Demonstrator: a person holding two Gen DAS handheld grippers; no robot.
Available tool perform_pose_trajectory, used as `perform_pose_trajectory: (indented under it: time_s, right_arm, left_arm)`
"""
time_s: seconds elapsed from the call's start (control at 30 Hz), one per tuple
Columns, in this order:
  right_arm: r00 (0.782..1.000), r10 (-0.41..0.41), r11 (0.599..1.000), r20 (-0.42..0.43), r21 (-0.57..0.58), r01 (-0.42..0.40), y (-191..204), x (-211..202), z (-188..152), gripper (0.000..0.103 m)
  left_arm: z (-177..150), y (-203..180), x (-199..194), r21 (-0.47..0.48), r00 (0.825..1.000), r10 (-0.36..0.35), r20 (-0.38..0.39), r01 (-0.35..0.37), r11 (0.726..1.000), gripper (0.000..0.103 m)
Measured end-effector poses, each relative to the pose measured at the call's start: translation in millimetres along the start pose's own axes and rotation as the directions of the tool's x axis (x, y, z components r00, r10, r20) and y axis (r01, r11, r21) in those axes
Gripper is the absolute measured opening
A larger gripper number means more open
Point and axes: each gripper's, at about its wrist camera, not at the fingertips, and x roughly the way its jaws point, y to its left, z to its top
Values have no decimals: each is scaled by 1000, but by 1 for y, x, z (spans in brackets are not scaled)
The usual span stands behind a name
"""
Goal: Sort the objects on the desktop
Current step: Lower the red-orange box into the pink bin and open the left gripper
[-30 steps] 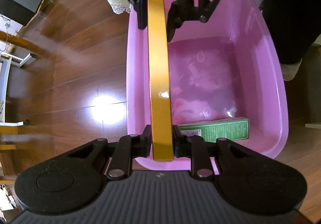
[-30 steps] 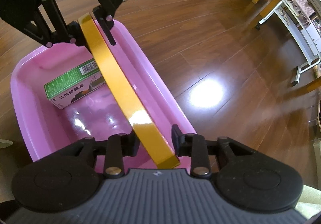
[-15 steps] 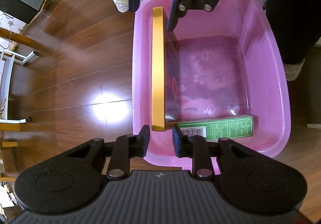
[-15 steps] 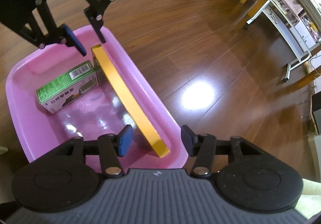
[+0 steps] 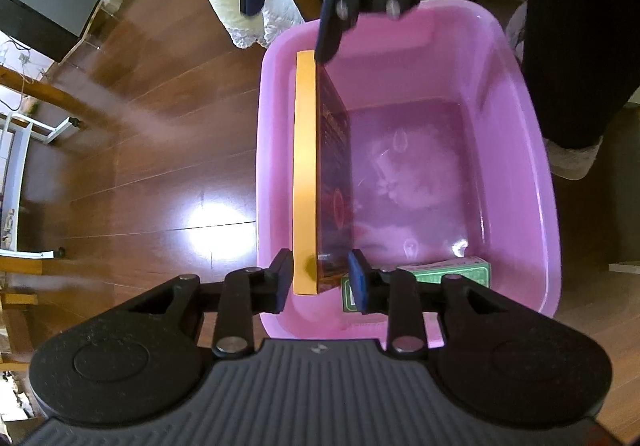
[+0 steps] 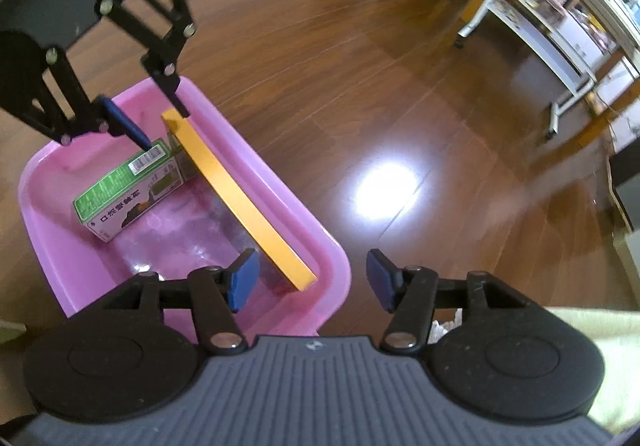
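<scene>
Change: both grippers have let go of the orange-edged box point(image 5: 306, 174), which has dropped into the basin.
Floor: glossy dark wood planks point(image 5: 160, 166), lamp glare.
Left gripper point(image 5: 320, 280): narrowly parted, box end between fingers.
Pink basin point(image 5: 536, 182): box on edge along left wall; green carton point(image 6: 128, 188) flat inside.
Right gripper point(image 6: 312, 280): spread wide, holding nothing.
Room: white rack point(image 6: 560, 34) opposite.

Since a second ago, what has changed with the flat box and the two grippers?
Both grippers, left and right, let go of the orange-edged box and opened; it now stands on edge inside the pink tub, against its wall. The green carton stayed put.
</scene>
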Motion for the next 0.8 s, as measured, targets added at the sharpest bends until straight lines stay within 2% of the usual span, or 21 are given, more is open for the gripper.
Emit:
perform_pose_trajectory:
  time_s: [0.1, 0.33, 0.43, 0.67, 0.8]
  right_arm:
    - [1000, -22, 999, -9, 37, 23, -6, -6, -7, 55]
    - [997, -69, 993, -45, 97, 73, -17, -3, -25, 58]
    - [997, -68, 988, -48, 133, 74, -22, -1, -29, 61]
    - [996, -78, 987, -49, 139, 84, -24, -1, -36, 64]
    - [996, -81, 983, -43, 161, 87, -28, -2, -41, 65]
  left_arm:
    - [3, -2, 1, -33, 999, -41, 28, 42, 999, 38]
    - [19, -18, 10, -28, 996, -75, 55, 76, 997, 39]
    - [29, -22, 24, -35, 994, -89, 60, 91, 995, 47]
    - [51, -26, 64, -57, 995, -90, 38, 92, 994, 47]
    - [53, -25, 71, -58, 996, -80, 39, 82, 995, 47]
